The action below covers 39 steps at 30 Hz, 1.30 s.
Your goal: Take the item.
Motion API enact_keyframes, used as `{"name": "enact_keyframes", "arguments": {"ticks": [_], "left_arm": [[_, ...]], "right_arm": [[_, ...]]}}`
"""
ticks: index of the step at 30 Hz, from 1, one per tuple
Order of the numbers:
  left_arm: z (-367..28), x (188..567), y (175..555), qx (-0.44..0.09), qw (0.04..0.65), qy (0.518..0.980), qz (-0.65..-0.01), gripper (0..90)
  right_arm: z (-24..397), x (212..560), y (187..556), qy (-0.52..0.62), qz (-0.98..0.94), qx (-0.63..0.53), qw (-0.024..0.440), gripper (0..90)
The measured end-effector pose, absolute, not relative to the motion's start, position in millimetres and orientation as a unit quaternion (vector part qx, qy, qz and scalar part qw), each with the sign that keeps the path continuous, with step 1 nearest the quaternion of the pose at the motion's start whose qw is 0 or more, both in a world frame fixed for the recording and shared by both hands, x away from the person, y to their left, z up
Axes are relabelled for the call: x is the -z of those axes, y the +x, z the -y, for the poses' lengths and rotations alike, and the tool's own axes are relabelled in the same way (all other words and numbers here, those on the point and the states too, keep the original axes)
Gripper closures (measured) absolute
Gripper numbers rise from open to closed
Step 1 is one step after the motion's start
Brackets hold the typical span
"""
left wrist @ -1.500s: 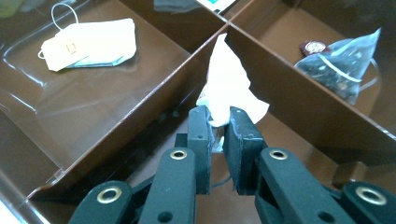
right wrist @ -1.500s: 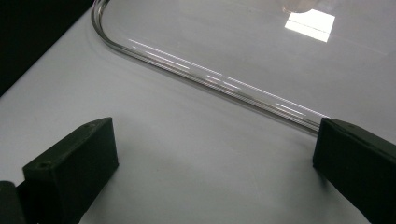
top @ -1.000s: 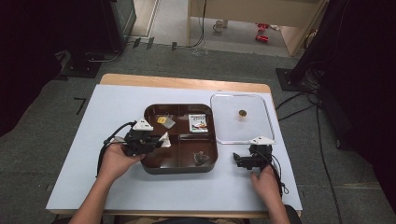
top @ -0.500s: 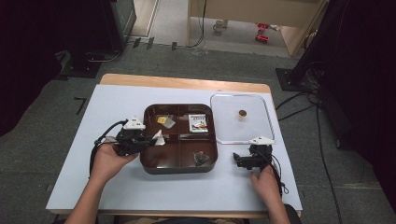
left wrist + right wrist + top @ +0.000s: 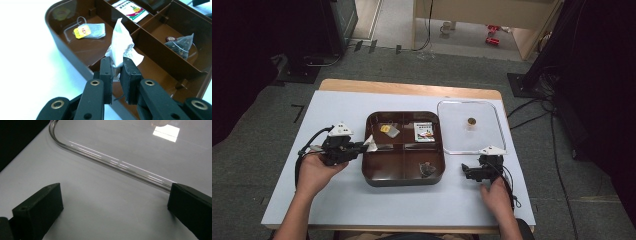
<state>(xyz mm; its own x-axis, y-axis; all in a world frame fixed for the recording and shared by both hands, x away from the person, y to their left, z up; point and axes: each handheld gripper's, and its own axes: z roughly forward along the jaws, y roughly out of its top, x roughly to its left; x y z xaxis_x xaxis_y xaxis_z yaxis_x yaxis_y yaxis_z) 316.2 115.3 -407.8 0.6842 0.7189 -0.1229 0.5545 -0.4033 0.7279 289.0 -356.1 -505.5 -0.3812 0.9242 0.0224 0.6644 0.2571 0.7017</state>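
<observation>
The left gripper (image 5: 117,68) pinches a crumpled white paper packet (image 5: 122,45), now drawn back to the glossy brown tray's (image 5: 377,177) left rim. The right gripper (image 5: 115,207) rests wide open near the table's right edge, beside the clear lid (image 5: 140,147).

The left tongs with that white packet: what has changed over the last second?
The left tongs, shut on the white packet, drew back leftward from over the brown tray to just past its left edge. The right tongs, the clear lid and the tea bags in the tray stayed put.
</observation>
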Motion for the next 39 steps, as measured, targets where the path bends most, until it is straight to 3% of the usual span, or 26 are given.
{"name": "enact_keyframes", "arguments": {"ticks": [21, 39], "left_arm": [[-152.1, 414.4, 322.1, -0.117, 0.373, 0.813, -0.43, 80.6], [-162.6, 450.6, 344.6, -0.1, 0.332, 0.816, -0.463, 80.3]], "right_arm": [[356.0, 505.5, 289.0, 0.519, -0.766, -0.321, 0.202, 0.0], [356.0, 505.5, 289.0, 0.518, -0.766, -0.321, 0.203, 0.0]]}}
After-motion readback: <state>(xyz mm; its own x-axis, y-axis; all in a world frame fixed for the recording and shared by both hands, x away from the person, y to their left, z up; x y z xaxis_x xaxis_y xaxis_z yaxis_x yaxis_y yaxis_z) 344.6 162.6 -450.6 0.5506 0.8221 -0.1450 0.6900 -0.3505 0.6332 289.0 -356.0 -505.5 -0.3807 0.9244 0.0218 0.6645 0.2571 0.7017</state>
